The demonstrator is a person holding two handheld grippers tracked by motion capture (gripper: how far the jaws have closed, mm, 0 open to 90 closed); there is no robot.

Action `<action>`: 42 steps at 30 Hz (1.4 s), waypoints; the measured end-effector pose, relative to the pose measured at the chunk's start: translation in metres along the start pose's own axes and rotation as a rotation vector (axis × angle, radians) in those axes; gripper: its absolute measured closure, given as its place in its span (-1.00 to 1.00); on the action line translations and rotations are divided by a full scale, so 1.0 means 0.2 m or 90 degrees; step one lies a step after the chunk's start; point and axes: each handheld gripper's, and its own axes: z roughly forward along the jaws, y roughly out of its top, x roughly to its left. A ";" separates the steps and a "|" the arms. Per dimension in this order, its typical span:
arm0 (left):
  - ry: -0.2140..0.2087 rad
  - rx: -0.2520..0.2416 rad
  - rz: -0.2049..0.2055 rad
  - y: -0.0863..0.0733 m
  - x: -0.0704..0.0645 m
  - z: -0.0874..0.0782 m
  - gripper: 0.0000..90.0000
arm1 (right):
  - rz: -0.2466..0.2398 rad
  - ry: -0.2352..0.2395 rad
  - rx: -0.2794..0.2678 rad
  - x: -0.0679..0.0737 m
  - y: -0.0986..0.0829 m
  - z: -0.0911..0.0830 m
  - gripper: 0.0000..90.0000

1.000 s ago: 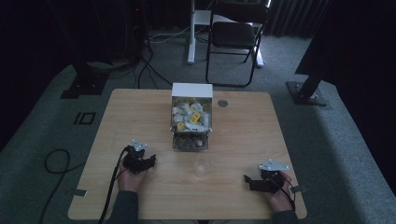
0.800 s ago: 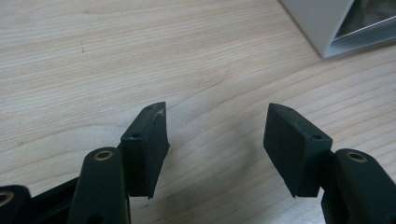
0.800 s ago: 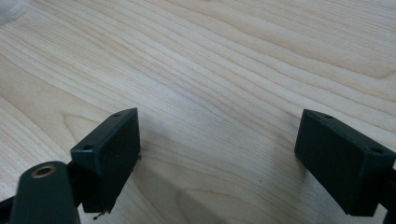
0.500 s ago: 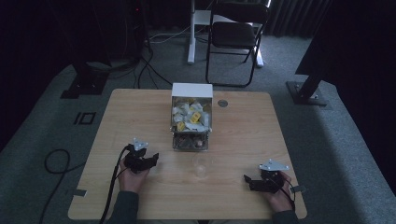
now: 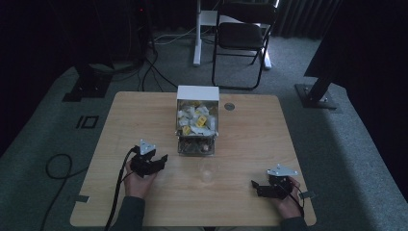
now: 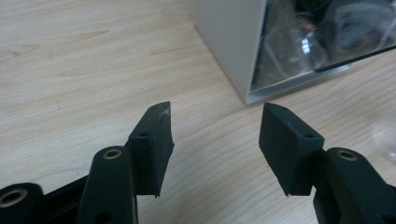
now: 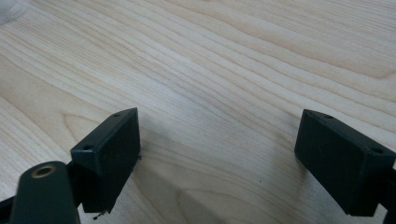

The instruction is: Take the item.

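Note:
A white box with a clear front stands mid-table, holding several white and yellow packets; its lower corner lies just beyond my left jaws. A clear cup stands in front of the box, and its edge shows at the right of the left gripper view. My left gripper is open and holds nothing, left of the cup and pointing toward the box. My right gripper is open wide over bare wood near the front right.
The wooden table has a round grommet behind the box. A black folding chair and stand bases sit on the carpet beyond the far edge. A cable trails from the left gripper off the front.
The left gripper has drifted slightly right and forward toward the box. The right gripper has stayed put.

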 end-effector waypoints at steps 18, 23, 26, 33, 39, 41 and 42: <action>-0.062 -0.025 0.035 0.09 -0.11 -0.02 0.26 | 0.000 0.000 0.000 0.00 0.00 0.00 -0.69; -0.074 -0.024 0.046 0.10 -0.14 -0.01 0.31 | 0.000 0.000 0.000 0.00 0.00 0.00 -0.69; -0.080 -0.027 0.052 0.11 -0.15 -0.01 0.34 | 0.000 0.000 0.000 0.00 0.00 0.00 -0.69; -0.084 -0.026 0.071 0.13 -0.20 0.01 0.41 | 0.000 0.000 0.000 0.00 0.00 0.00 -0.69; -0.085 -0.020 0.098 0.15 -0.25 0.03 0.53 | 0.000 0.000 0.000 0.00 0.00 0.00 -0.69; -0.087 -0.019 0.101 0.15 -0.27 0.04 0.55 | 0.000 0.000 0.000 0.00 0.00 0.00 -0.69; -0.089 -0.020 0.103 0.16 -0.27 0.05 0.55 | 0.000 0.000 0.000 0.00 0.00 0.00 -0.69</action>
